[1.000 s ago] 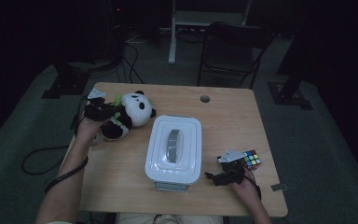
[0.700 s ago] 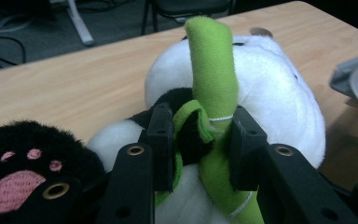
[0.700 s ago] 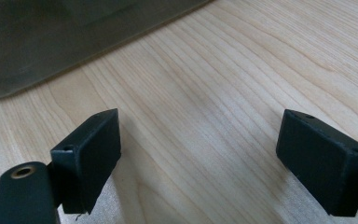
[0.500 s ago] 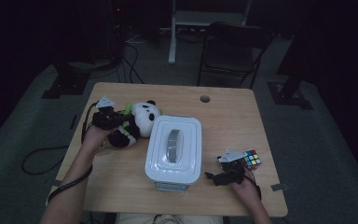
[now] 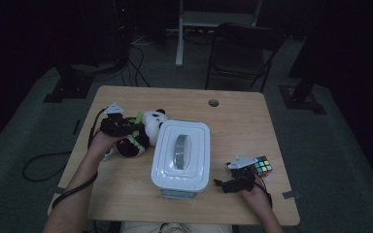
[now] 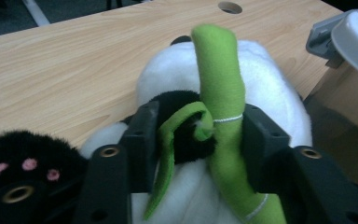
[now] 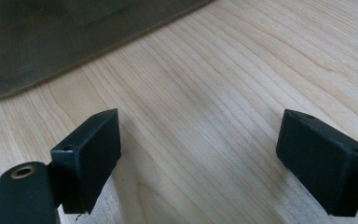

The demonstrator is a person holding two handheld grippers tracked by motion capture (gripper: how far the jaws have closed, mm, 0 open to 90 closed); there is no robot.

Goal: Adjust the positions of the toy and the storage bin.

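A plush panda point(image 5: 143, 132) holding a green bamboo stalk point(image 6: 221, 93) lies on the wooden table point(image 5: 238, 116), against the left side of a white lidded box point(image 5: 182, 153). My left gripper point(image 5: 128, 130) is at the panda's body. In the left gripper view its jaws point(image 6: 198, 135) have just been opening. The panda's black arm and the green stalk still sit between the pads, which rest loosely beside them. My right gripper point(image 5: 221, 184) stands open just above bare wood point(image 7: 209, 158), right of the box, with nothing between its fingers.
A colourful puzzle cube point(image 5: 262, 166) lies beside my right hand near the table's right edge. The box has a grey handle point(image 5: 180, 152) on its lid and a latch point(image 6: 324, 39) at its side. A cable hole point(image 5: 213, 103) marks the far side.
My left hand has carried the panda right and down, so it now lies against the box. The left jaws stand wider around the toy. The right gripper has not moved.
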